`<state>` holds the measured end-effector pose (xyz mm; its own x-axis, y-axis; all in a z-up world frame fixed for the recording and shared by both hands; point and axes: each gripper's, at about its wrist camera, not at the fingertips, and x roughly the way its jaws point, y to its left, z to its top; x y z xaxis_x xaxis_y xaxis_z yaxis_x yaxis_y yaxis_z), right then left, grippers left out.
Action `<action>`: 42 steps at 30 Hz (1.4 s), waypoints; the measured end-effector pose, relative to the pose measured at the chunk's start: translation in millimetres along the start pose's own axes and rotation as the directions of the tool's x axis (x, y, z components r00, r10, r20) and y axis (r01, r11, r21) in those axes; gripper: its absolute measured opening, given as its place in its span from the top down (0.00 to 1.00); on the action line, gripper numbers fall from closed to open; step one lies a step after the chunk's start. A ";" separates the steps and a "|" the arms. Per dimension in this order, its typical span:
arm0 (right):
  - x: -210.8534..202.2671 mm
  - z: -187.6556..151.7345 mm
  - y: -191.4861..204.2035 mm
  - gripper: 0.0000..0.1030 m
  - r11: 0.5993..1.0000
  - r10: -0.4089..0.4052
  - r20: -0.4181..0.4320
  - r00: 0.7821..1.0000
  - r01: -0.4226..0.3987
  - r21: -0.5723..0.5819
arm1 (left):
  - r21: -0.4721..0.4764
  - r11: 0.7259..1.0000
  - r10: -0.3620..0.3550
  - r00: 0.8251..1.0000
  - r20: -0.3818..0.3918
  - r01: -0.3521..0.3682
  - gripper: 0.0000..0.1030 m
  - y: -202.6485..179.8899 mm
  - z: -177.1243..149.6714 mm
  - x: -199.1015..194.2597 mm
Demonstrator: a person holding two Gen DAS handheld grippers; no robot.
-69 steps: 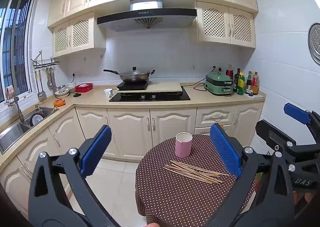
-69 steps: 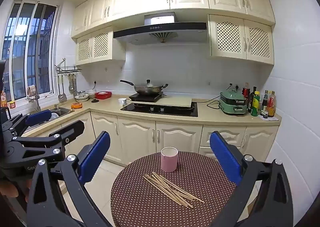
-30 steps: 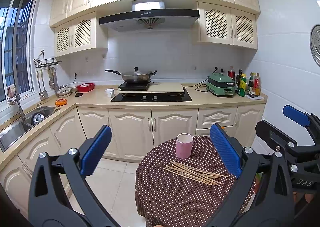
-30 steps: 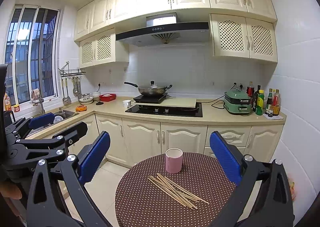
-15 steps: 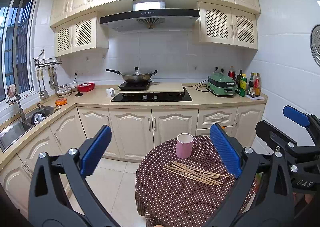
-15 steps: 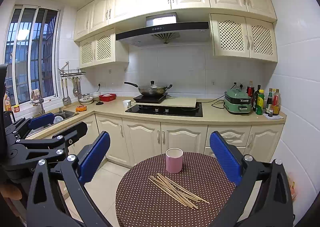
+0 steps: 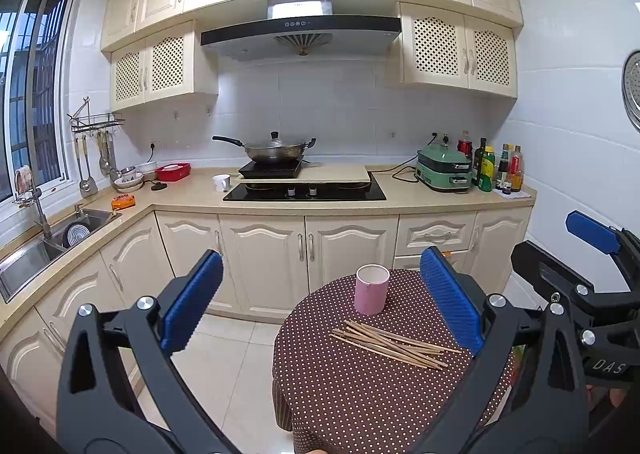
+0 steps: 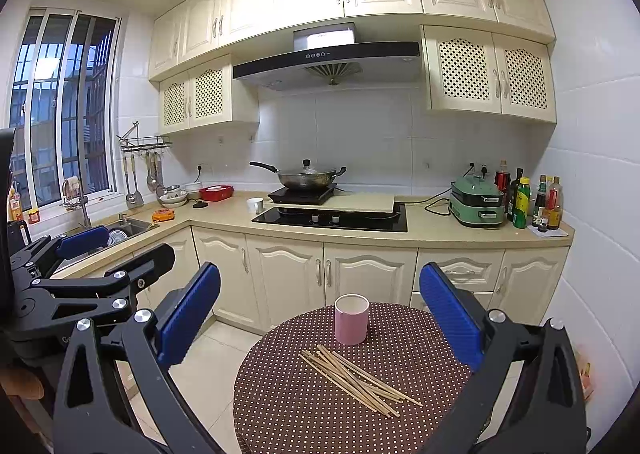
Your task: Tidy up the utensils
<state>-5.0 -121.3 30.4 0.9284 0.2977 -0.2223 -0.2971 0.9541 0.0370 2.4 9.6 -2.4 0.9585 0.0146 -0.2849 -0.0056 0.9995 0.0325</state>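
A pile of several wooden chopsticks (image 7: pixel 390 344) lies on a round table with a brown polka-dot cloth (image 7: pixel 360 394). An upright pink cup (image 7: pixel 371 289) stands just behind them. The chopsticks (image 8: pixel 356 378), the cup (image 8: pixel 351 319) and the table (image 8: pixel 300 406) also show in the right wrist view. My left gripper (image 7: pixel 320 306) is open and empty, held back from the table and above it. My right gripper (image 8: pixel 320 318) is also open and empty, at a similar distance. Each gripper shows at the edge of the other's view.
Cream kitchen cabinets (image 7: pixel 280 250) stand behind the table, with a hob and a wok (image 7: pixel 276 152) on the counter. A sink (image 7: pixel 44 246) is at the left. A green cooker (image 7: pixel 442 170) and bottles (image 7: pixel 500 168) are at the right. Tiled floor (image 7: pixel 224 366) lies left of the table.
Both grippers have drifted very slightly; the views are almost unchanged. Both stay open and nothing on the table has moved.
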 end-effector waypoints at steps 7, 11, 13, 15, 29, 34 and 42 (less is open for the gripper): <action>0.9 0.0 0.4 0.07 1.000 0.002 0.000 1.000 -0.002 0.000 | -0.002 1.000 -0.001 1.000 0.001 0.001 0.06 1.3 -0.9 -1.6; 2.1 -0.1 1.1 0.07 1.000 -0.002 -0.003 1.000 0.002 0.005 | 0.002 1.000 0.000 1.000 0.002 0.000 0.06 -0.2 0.5 0.2; 3.9 0.0 1.4 0.07 1.000 -0.004 -0.006 1.000 0.004 0.011 | 0.004 1.000 0.002 1.000 0.005 -0.002 0.06 0.1 -0.2 -0.6; 4.5 -0.7 1.8 0.07 1.000 -0.006 -0.005 1.000 0.006 0.013 | 0.007 1.000 0.002 1.000 0.006 -0.002 0.06 0.4 -1.0 -1.2; 7.4 -0.3 2.5 0.07 1.000 -0.007 -0.007 1.000 0.007 0.013 | 0.005 1.000 0.000 1.000 -0.001 0.000 0.06 5.4 3.0 7.1; 11.2 0.6 4.9 0.07 1.000 -0.007 -0.012 1.000 0.007 0.009 | 0.005 1.000 -0.001 1.000 -0.004 0.001 0.06 7.7 4.3 9.2; 21.1 2.9 12.0 0.07 1.000 -0.007 -0.024 1.000 0.007 0.004 | 0.004 1.000 -0.001 1.000 -0.014 0.001 0.06 15.4 3.5 17.5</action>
<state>11.7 -103.5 29.0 0.9249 0.2904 -0.2455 -0.2898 0.9563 0.0394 20.1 25.1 -3.5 0.9545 0.0139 -0.2979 -0.0034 0.9993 0.0359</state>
